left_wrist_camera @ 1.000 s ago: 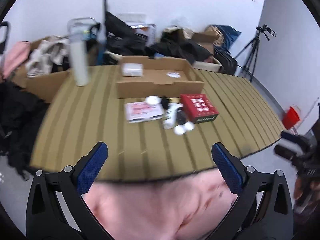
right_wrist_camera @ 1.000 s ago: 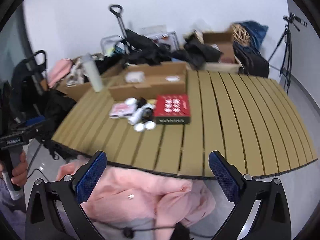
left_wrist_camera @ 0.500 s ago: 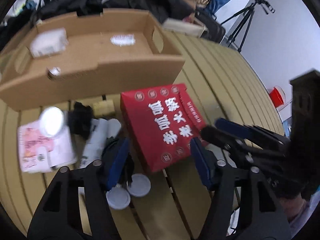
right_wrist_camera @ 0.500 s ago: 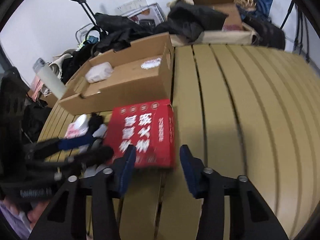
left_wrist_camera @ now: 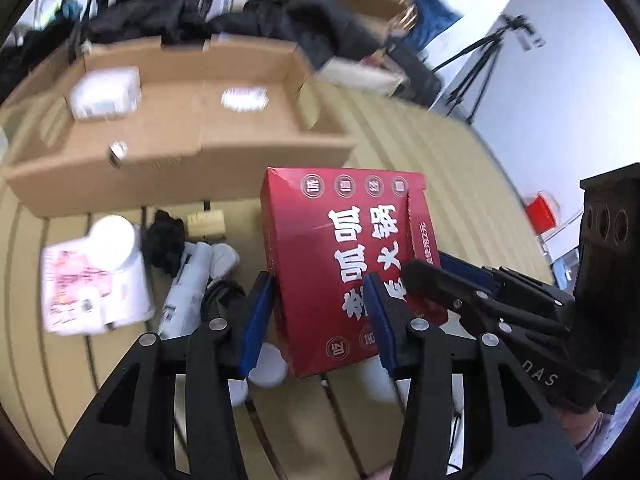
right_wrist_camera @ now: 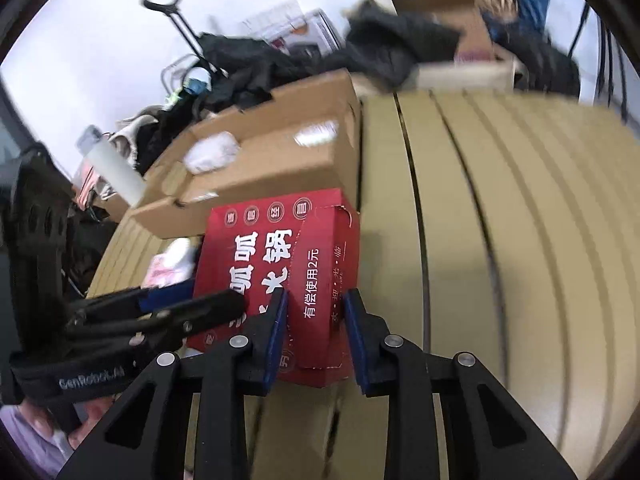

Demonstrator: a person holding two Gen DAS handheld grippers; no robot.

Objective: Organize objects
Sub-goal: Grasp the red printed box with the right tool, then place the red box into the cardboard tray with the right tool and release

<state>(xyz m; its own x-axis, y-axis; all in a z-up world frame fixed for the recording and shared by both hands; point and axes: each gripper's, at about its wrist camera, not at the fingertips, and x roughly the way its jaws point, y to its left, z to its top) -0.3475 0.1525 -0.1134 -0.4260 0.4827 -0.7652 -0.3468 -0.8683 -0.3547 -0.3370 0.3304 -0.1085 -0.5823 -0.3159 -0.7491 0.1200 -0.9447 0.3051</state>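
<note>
A red carton with white Chinese lettering (left_wrist_camera: 344, 248) is held tilted above the slatted table, in front of a shallow cardboard tray (left_wrist_camera: 192, 132). My left gripper (left_wrist_camera: 320, 312) is shut on the carton's near left part. My right gripper (right_wrist_camera: 316, 324) is shut on its near right side (right_wrist_camera: 320, 280); its black fingers (left_wrist_camera: 460, 292) show in the left wrist view. The left gripper's fingers (right_wrist_camera: 168, 312) show at the left of the right wrist view.
Left of the carton lie a pink pamphlet (left_wrist_camera: 88, 288), a white round lid (left_wrist_camera: 112, 236), a black clump (left_wrist_camera: 164, 240), a white tube (left_wrist_camera: 188, 284) and white caps (left_wrist_camera: 268, 368). The tray holds a white packet (left_wrist_camera: 104, 92). Bags and boxes crowd the table's far side.
Both grippers moved in from the table's near edge, narrowed and closed on the red carton. The carton has risen off the table and tilted.
</note>
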